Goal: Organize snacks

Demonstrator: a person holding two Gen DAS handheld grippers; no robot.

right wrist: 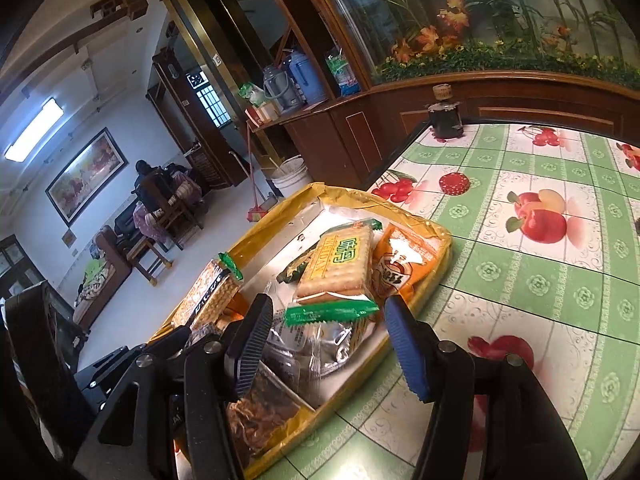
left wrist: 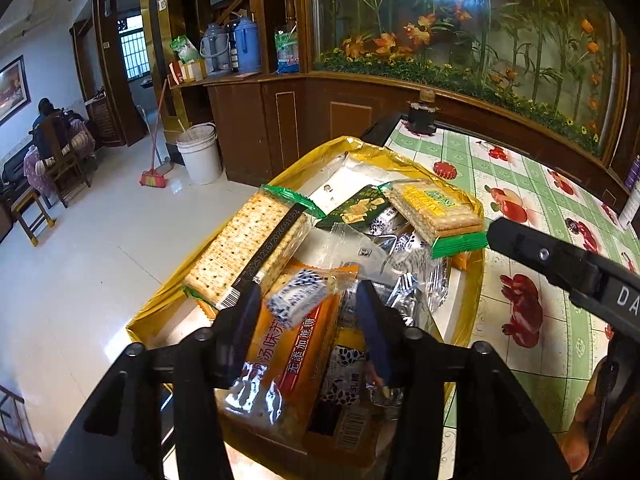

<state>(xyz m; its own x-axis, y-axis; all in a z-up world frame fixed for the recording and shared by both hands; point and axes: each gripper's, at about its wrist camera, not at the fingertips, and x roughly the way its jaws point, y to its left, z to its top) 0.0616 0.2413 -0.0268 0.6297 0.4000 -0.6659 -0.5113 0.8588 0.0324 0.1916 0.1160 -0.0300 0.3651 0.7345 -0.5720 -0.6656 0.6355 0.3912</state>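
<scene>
A gold tray (left wrist: 475, 300) (right wrist: 436, 276) at the table's left edge holds mixed snacks. In the left wrist view a long cracker pack (left wrist: 248, 248) lies at the left, and a yellow-label cracker pack (left wrist: 436, 208) (right wrist: 336, 268) at the far right. My left gripper (left wrist: 308, 312) is open over an orange packet (left wrist: 296, 356) with a small blue-and-white candy (left wrist: 296, 300) on top; the pads stand clear of both. My right gripper (right wrist: 330, 340) is open above silver wrappers (right wrist: 320, 344) and that pack's green end. One of its black fingers (left wrist: 520, 240) reaches in from the right.
A green fruit-print tablecloth (right wrist: 520, 280) covers the table right of the tray. A dark jar (left wrist: 420, 116) (right wrist: 444, 120) stands at the far corner. Beyond the edge are tiled floor, a white bucket (left wrist: 198, 152), a broom (left wrist: 154, 176) and a wooden cabinet. A person sits far left.
</scene>
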